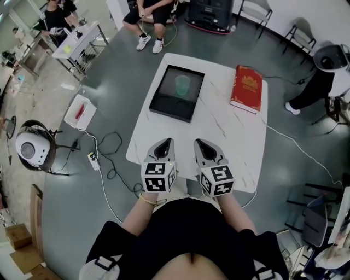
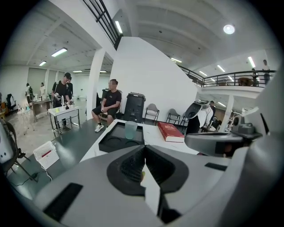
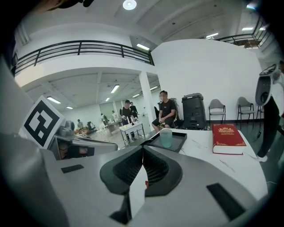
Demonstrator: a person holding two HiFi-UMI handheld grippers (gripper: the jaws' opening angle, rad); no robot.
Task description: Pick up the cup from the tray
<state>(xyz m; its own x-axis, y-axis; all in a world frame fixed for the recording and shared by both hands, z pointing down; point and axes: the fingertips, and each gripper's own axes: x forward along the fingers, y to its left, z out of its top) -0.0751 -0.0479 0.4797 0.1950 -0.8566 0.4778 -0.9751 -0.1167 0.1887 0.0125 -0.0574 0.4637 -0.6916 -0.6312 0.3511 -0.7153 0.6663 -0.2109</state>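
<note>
A pale green translucent cup (image 1: 182, 85) stands upright in a black square tray (image 1: 164, 105) at the far left of the white table (image 1: 235, 136). The same cup (image 2: 130, 130) and tray (image 2: 111, 141) lie ahead in the left gripper view, and the cup (image 3: 166, 138) on the tray (image 3: 177, 142) shows in the right gripper view too. My left gripper (image 1: 163, 145) and right gripper (image 1: 202, 146) are side by side over the table's near edge, well short of the tray. Both are shut with nothing between the jaws.
A red book (image 1: 246, 88) lies at the table's far right. Cables (image 1: 109, 147) and a power strip (image 1: 93, 160) trail on the floor to the left. A person sits (image 1: 149, 13) beyond the table, near a black bin (image 1: 210, 13); chairs (image 1: 315, 219) stand to the right.
</note>
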